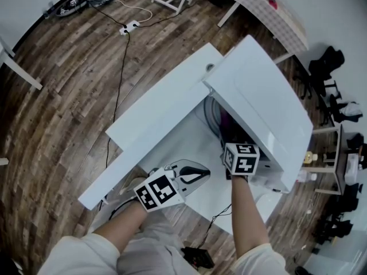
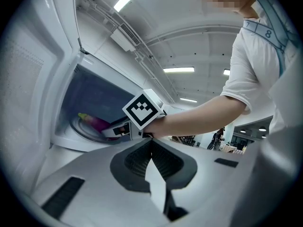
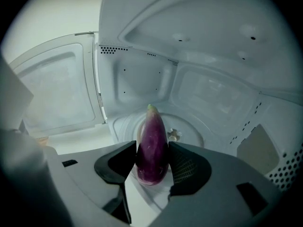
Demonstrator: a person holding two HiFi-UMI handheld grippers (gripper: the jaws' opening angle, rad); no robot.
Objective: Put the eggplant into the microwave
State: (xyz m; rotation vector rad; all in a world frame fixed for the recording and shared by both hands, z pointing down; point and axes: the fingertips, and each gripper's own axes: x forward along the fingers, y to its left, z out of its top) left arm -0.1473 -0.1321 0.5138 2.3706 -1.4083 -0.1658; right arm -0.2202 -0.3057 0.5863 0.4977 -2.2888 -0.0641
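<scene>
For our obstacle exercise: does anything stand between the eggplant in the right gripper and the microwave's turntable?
Nothing visible. The door stands open, the right gripper holds the eggplant inside the cavity, and the turntable beyond it is bare.

You have one eggplant [image 3: 152, 136], one microwave [image 1: 266, 110] and one bench [image 1: 155, 125]. You hold two tongs, the left tongs [image 2: 150, 148] and the right tongs [image 3: 152, 150].

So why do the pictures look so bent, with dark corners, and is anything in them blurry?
Head view: the wide lens curves the floor planks, light even. Left gripper view: black corners, ceiling lights glare. Right gripper view: dim inside the microwave, eggplant sharp, edges soft.
</scene>
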